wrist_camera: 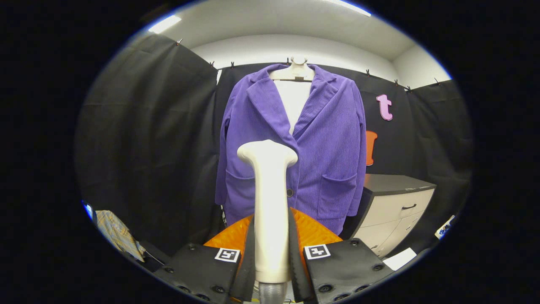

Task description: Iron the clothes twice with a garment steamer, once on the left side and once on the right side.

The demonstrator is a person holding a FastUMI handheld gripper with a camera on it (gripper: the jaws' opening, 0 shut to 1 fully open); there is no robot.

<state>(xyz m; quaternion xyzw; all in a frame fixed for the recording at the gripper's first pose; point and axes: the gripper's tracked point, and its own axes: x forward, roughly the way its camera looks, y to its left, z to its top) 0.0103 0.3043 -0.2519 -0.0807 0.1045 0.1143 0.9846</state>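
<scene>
A purple ribbed jacket [325, 139] hangs on a white mannequin form [293, 99] against the black cloth wall, straight ahead of me. Its front is buttoned low, with a pocket on each side. My gripper [272, 249] is shut on the handle of a cream garment steamer [270, 198], which stands upright between both fingers. The steamer's flared head [267, 153] rises in front of the jacket's lower left front, at about pocket height. How far the head is from the cloth I cannot tell.
A low cabinet [398, 204] with a dark top and cream drawers stands to the right of the jacket. A plaid cloth [116, 232] lies low at the left. Black cloth walls close the booth on both sides.
</scene>
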